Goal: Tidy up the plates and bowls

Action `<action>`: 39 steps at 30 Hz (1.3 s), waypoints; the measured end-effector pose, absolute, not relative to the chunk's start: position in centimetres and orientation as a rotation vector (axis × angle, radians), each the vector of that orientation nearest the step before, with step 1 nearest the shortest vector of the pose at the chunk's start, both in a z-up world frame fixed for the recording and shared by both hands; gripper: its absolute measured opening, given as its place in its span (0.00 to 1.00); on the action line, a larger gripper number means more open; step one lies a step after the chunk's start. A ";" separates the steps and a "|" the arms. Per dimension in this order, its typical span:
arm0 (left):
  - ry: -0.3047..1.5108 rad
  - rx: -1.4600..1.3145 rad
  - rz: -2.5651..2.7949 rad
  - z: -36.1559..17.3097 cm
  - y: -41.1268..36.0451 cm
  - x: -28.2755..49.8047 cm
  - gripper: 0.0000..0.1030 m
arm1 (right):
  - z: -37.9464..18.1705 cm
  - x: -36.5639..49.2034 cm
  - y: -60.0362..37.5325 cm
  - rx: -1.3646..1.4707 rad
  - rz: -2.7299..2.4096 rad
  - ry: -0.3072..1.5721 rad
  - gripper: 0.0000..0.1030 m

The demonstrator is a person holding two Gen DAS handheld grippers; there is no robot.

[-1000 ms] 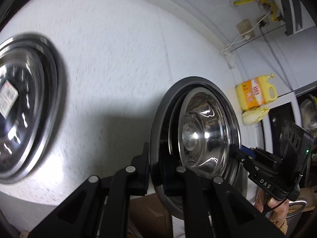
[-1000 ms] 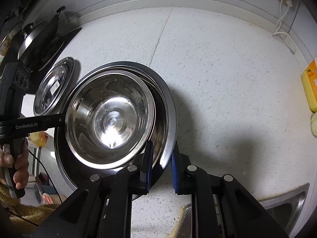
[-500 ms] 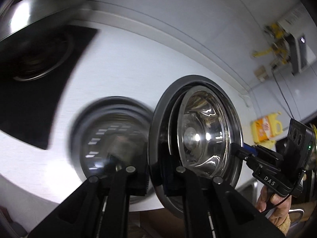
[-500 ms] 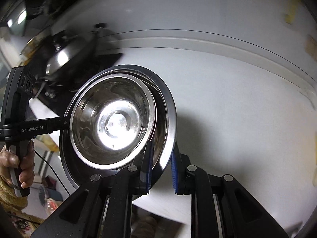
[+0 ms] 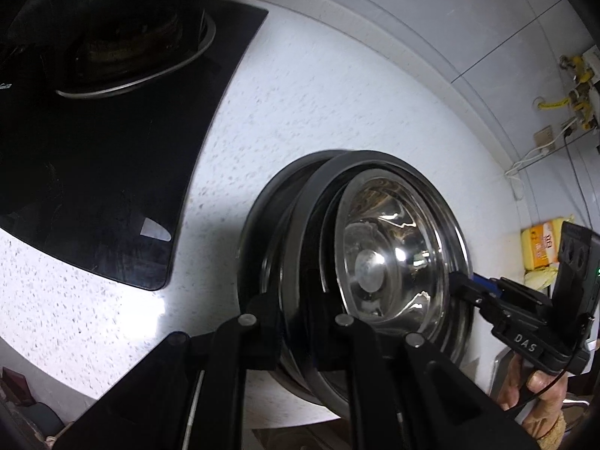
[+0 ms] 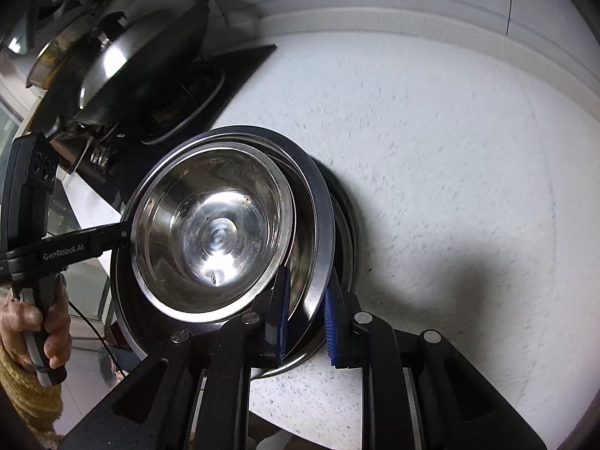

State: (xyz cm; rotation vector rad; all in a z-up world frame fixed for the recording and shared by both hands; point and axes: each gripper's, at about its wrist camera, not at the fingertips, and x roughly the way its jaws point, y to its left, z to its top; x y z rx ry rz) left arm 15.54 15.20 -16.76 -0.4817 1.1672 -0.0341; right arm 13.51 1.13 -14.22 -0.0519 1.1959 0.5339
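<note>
White speckled surface [image 6: 431, 142] fills most of both views, with a black hob [image 5: 112, 187] and a pan [image 6: 142, 56] at its far left end and a tiled wall behind. Between the two tools hangs a steel plate [image 6: 318, 202] with a bowl [image 6: 213, 225] sitting in it. The left tool [image 5: 296, 311] pinches the plate's rim on one side, the right tool [image 6: 305, 315] pinches the opposite rim, both pressed tight on the metal. A second plate [image 5: 255, 225] lies flat on the surface directly beneath the held one, slightly offset toward the wall, so the coming move looks to be straight down. Neither hand is nearer; the load spans them evenly. Open surface lies to the right, while the hob's edge sits near on the left. The surface's front edge lies close beneath the tools.
</note>
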 end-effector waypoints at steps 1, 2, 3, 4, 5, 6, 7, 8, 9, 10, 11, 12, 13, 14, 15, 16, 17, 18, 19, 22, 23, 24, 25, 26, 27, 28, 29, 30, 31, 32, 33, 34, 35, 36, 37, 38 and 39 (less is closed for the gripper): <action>1.163 -0.479 -0.043 -16.8 15.2 15.5 0.09 | -14.6 13.4 1.2 -0.048 0.528 1.203 0.15; 1.164 -0.467 -0.046 -16.8 15.0 15.6 0.09 | -14.7 13.5 1.4 -0.049 0.517 1.208 0.15; 1.162 -0.457 -0.042 -16.7 15.1 15.6 0.09 | -14.8 13.6 1.5 -0.047 0.508 1.210 0.16; 1.152 -0.433 -0.030 -16.6 15.1 15.5 0.11 | -14.9 13.5 1.4 -0.040 0.499 1.210 0.16; 1.146 -0.421 -0.025 -16.4 15.3 15.5 0.11 | -14.9 13.5 1.3 -0.029 0.489 1.200 0.16; 1.139 -0.412 -0.021 -16.2 15.5 15.2 0.11 | -14.7 13.5 1.2 -0.021 0.482 1.190 0.16; 1.129 -0.408 -0.020 -16.0 15.7 15.1 0.11 | -14.2 13.4 1.0 -0.015 0.471 1.172 0.17; 1.120 -0.401 -0.017 -15.8 15.9 15.0 0.12 | -13.7 13.4 0.9 -0.010 0.461 1.158 0.20; 1.102 -0.385 -0.013 -15.3 16.0 14.8 0.14 | -13.3 13.3 0.6 -0.005 0.453 1.145 0.28; 1.088 -0.366 -0.007 -14.8 16.1 14.5 0.18 | -12.8 13.2 0.5 -0.002 0.442 1.130 0.34; 1.070 -0.345 0.001 -14.3 16.0 14.2 0.19 | -12.2 12.8 0.3 -0.008 0.423 1.102 0.42; 1.047 -0.320 0.007 -13.6 16.0 13.8 0.19 | -11.5 12.4 0.1 -0.013 0.412 1.079 0.45; 1.024 -0.299 0.007 -12.9 16.1 13.3 0.20 | -10.8 12.0 -0.2 -0.019 0.400 1.057 0.46; 1.007 -0.281 0.007 -12.3 16.0 12.8 0.20 | -10.3 11.6 -0.3 -0.023 0.392 1.040 0.49; 0.988 -0.259 0.009 -11.6 16.0 12.3 0.20 | -9.7 11.1 -0.5 -0.028 0.381 1.021 0.55; 0.972 -0.239 0.014 -11.1 15.8 11.7 0.20 | -8.9 10.2 -0.9 -0.041 0.360 0.991 0.59; 0.946 -0.205 0.024 -10.1 15.7 10.9 0.20 | -8.4 9.6 -1.1 -0.052 0.347 0.972 0.68; 0.930 -0.187 0.026 -9.5 15.6 10.3 0.20 | -7.7 8.5 -1.4 -0.071 0.329 0.945 0.75; 0.915 -0.177 0.026 -9.0 15.6 9.8 0.20 | -7.2 7.8 -1.5 -0.084 0.315 0.927 0.77; 0.871 -0.180 0.008 -7.2 15.4 7.7 0.20 | -5.9 5.0 -2.2 -0.125 0.265 0.883 0.90; 0.853 -0.176 0.004 -6.5 15.5 7.0 0.20 | -5.5 3.9 -2.6 -0.128 0.251 0.874 0.93; 0.826 -0.164 0.009 -5.8 15.4 6.1 0.20 | -5.3 3.2 -2.9 -0.126 0.241 0.872 0.95; 0.803 -0.152 0.014 -5.2 15.3 5.4 0.20 | -5.3 2.7 -3.1 -0.124 0.231 0.872 0.96; 0.783 -0.135 0.023 -4.7 15.2 4.6 0.20 | -5.1 1.9 -3.4 -0.122 0.219 0.870 0.97; 0.768 -0.121 0.032 -4.1 15.1 3.7 0.20 | -5.0 1.2 -3.7 -0.121 0.210 0.865 0.98; 0.755 -0.115 0.035 -3.7 15.2 3.1 0.20 | -4.9 0.5 -4.0 -0.123 0.197 0.859 0.98; 0.733 -0.125 0.034 -3.0 15.3 2.0 0.20 | -4.8 -0.1 -4.2 -0.124 0.187 0.856 0.98; 0.717 -0.138 0.031 -2.6 15.4 1.3 0.20 | -4.7 -0.7 -4.5 -0.126 0.177 0.852 0.98; 0.698 -0.153 0.025 -2.1 15.6 0.6 0.20 | -4.6 -1.3 -4.8 -0.126 0.175 0.848 0.98; 0.664 -0.176 0.017 -1.5 15.9 -0.7 0.20 | -4.5 -1.6 -5.0 -0.124 0.180 0.846 0.98; 0.647 -0.188 0.020 -1.2 15.9 -1.6 0.20 | -4.4 -2.2 -5.3 -0.123 0.186 0.843 0.98; 0.634 -0.198 0.025 -0.9 16.0 -2.3 0.20 | -4.3 -2.7 -5.6 -0.124 0.191 0.835 0.98; 0.618 -0.210 0.027 -0.5 16.0 -3.5 0.20 | -4.2 -3.1 -5.7 -0.127 0.190 0.826 0.98; 0.608 -0.213 0.035 -0.3 15.9 -4.3 0.20 | -4.1 -3.5 -6.0 -0.127 0.192 0.818 0.98; 0.598 -0.213 0.054 0.0 15.8 -5.4 0.20 | -4.0 -3.9 -6.5 -0.121 0.196 0.808 0.98; 0.595 -0.211 0.078 0.3 15.6 -6.6 0.20 | -3.9 -4.3 -6.8 -0.116 0.198 0.797 0.98; 0.594 -0.213 0.092 0.5 15.4 -7.5 0.20 | -3.8 -4.7 -7.2 -0.111 0.195 0.785 0.98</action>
